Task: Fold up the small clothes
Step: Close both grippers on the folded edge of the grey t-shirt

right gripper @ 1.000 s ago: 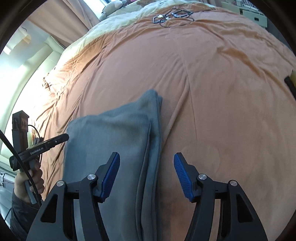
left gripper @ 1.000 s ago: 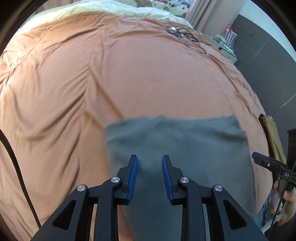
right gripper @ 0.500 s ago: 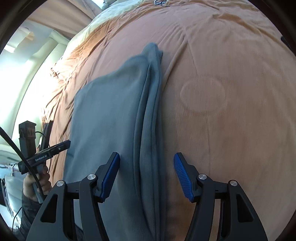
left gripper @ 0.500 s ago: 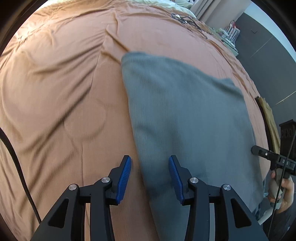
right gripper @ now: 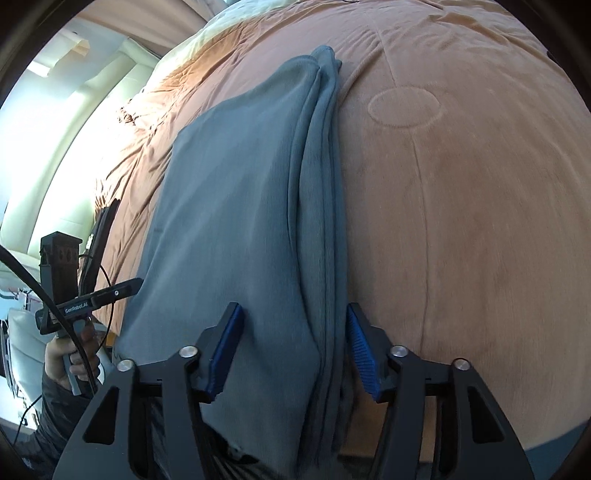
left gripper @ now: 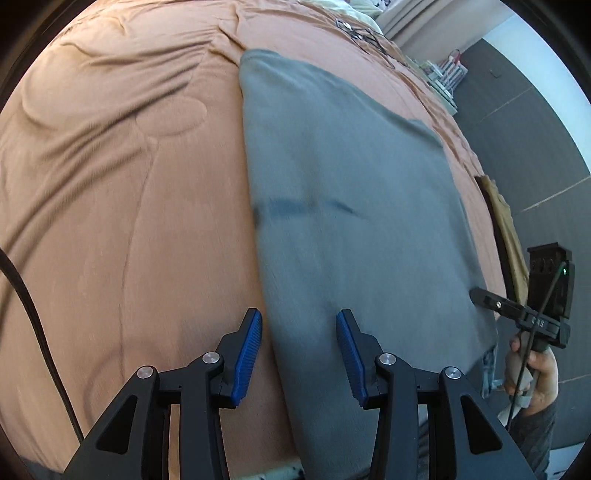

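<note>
Your garment (left gripper: 354,206) is plain grey-blue with a fine ribbed weave, crossed by one darker streak in the left view. The bedspread (left gripper: 122,206) under it is orange-brown, plain but for a stitched oval outline. Your left hand-held gripper (left gripper: 299,354) is black with ridged blue pads (left gripper: 245,354) and silver bolts; your right hand-held gripper (right gripper: 293,349) has the same colours. A cream sheet (right gripper: 207,31) edges the far bed, and the wall (left gripper: 532,122) is dark grey.
</note>
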